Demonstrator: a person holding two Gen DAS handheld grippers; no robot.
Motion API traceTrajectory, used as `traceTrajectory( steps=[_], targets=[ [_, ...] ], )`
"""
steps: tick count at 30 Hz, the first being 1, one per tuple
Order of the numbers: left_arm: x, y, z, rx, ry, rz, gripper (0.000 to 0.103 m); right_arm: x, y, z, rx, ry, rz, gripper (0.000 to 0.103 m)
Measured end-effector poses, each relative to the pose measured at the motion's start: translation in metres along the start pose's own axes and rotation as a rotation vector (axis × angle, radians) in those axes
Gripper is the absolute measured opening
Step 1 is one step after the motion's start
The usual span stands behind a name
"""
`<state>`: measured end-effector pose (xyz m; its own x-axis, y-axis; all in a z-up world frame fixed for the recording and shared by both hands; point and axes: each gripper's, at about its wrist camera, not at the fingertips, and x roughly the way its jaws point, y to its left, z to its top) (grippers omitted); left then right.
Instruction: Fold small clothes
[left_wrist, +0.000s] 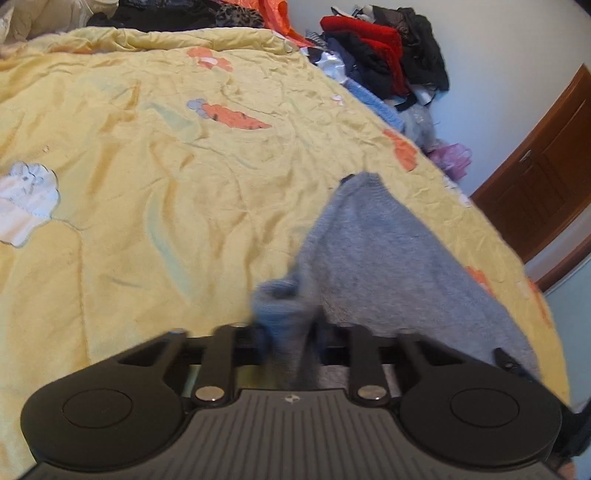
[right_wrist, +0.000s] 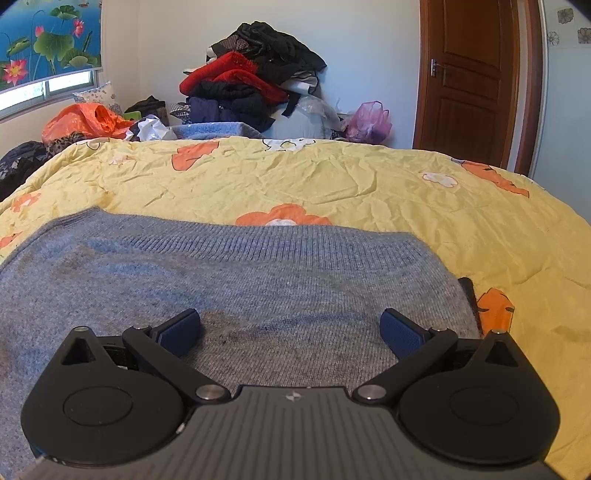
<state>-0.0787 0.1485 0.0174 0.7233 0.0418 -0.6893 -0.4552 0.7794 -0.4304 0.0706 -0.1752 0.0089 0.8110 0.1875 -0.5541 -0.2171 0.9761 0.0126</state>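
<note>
A grey knitted sweater (right_wrist: 258, 280) lies spread on the yellow quilt (right_wrist: 369, 177), its ribbed edge toward the far side. My right gripper (right_wrist: 291, 328) hovers low over its near part, open, with the blue pads (right_wrist: 181, 328) wide apart and nothing between them. In the left wrist view the sweater (left_wrist: 388, 266) runs away to the right. A bunched fold of it is pinched in my left gripper (left_wrist: 291, 325), which is shut on it. The cloth hides the left fingertips.
The quilt (left_wrist: 147, 184) with orange carrot and flower patches covers the bed. A pile of red and black clothes (right_wrist: 255, 85) stands against the far wall, with an orange bag (right_wrist: 85, 122) and a purple bag (right_wrist: 369, 122) beside it. A brown door (right_wrist: 472, 81) is at the right.
</note>
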Motion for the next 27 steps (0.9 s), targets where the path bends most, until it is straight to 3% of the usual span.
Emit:
traceTrajectory(
  steps=[3,6,9,12,14,16,18,23,25,27],
  targets=[
    [-0.002,-0.015,-0.002,0.108,-0.022,0.032,0.005,0.001,0.001,0.002,-0.008,0.012,0.001,0.103],
    [-0.020,-0.050,-0.016,0.331,-0.126,0.011,0.005,0.000,0.005,0.022,0.001,0.039,0.011,0.097],
    [-0.042,-0.088,-0.045,0.592,-0.237,-0.056,0.005,-0.008,0.016,0.059,0.117,0.054,0.193,0.097],
    [-0.049,-0.111,-0.073,0.745,-0.283,-0.096,0.005,0.008,0.048,0.092,0.156,0.223,0.446,0.099],
    [-0.049,-0.118,-0.084,0.776,-0.277,-0.110,0.005,0.026,0.076,0.104,0.155,0.341,0.559,0.099],
    [-0.047,-0.119,-0.091,0.793,-0.264,-0.114,0.005,0.042,0.102,0.109,0.128,0.411,0.596,0.094],
    [-0.046,-0.118,-0.095,0.804,-0.252,-0.114,0.005,0.056,0.124,0.112,0.097,0.434,0.559,0.081],
    [-0.045,-0.113,-0.093,0.798,-0.243,-0.110,0.005,0.087,0.137,0.114,0.096,0.492,0.499,0.068],
    [-0.046,-0.112,-0.091,0.788,-0.245,-0.114,0.005,0.089,0.130,0.115,0.115,0.487,0.488,0.068],
    [-0.047,-0.110,-0.089,0.775,-0.243,-0.121,0.005,0.085,0.110,0.115,0.194,0.485,0.532,0.076]
  ],
)
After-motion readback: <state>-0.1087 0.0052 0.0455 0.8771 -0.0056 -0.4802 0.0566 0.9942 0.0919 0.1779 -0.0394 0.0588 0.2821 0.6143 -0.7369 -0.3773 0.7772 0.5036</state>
